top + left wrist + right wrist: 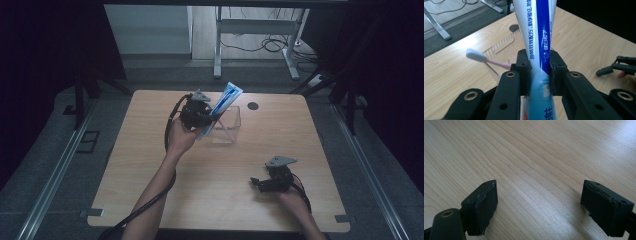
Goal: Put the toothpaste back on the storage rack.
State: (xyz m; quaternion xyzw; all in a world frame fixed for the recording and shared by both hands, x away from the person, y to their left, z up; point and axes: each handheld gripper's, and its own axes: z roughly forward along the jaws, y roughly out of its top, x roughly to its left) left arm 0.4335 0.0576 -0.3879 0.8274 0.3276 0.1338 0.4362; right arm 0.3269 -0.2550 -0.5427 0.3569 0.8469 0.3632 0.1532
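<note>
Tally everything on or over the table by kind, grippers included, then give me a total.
Toothpaste tube: 1, clamped in the left gripper
Toothbrush: 1, pink handle, standing in the box
Clear box: 1
Grippers: 2, the right gripper open over bare wood
Total: 5

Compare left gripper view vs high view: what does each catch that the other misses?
Left gripper view alone: the print on the toothpaste tube and the pads pinching it; the toothbrush head's shape. High view alone: the clear box as a whole, the left gripper with its forearm, and the floor with desk legs behind. Both: tube, pink toothbrush, wooden table, right gripper.
</note>
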